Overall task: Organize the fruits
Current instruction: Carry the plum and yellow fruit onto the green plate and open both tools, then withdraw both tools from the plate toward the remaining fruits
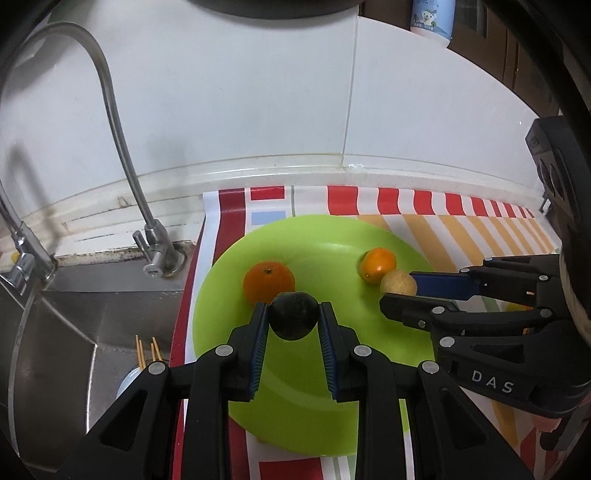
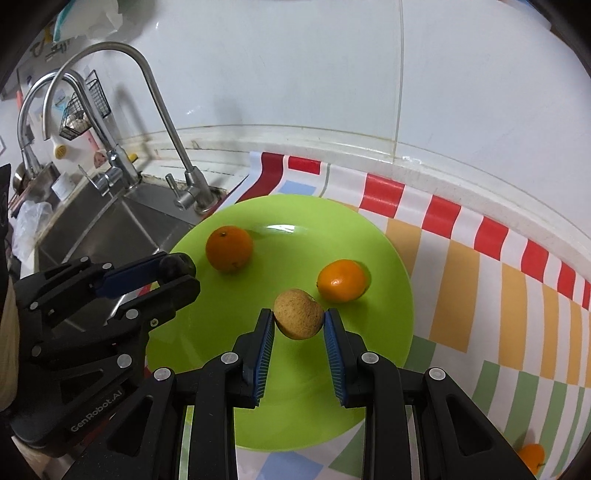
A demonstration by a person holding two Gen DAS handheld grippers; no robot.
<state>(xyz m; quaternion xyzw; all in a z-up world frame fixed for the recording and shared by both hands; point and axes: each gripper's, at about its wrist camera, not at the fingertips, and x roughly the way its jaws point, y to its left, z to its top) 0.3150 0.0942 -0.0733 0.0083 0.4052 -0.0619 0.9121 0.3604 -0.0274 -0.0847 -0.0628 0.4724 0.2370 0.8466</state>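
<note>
Our left gripper (image 1: 293,314) has its jaws closed on a dark, nearly black fruit (image 1: 293,316), pinched between the blue pads at the very tips and held over the near-left part of the green plate (image 1: 295,417). Our right gripper (image 2: 299,318) likewise grips a tan, speckled fruit (image 2: 298,314) between its tips, over the middle of the plate; whether either fruit touches the plate we cannot tell.

We count two oranges lying on the plate: the left orange (image 2: 229,248), just beyond the dark fruit, and the right orange (image 2: 343,280), just beside the tan fruit on its far right side. A third orange (image 2: 532,458) sits off the plate on the striped cloth (image 2: 480,295), at the lower right edge of the right wrist view, partly cut off. That makes five fruits in all, two of them gripped.

The plate rests on the cloth, which covers the bench up to the white tiled wall (image 1: 258,110). Left of the plate is a steel sink (image 1: 92,314) with two curved taps (image 2: 162,110) behind it. In the sink, some thin wooden sticks (image 1: 147,350) poke out of a pale object mostly hidden by our left gripper. A bottle (image 1: 432,18) at the top of the left wrist view is cut off.
</note>
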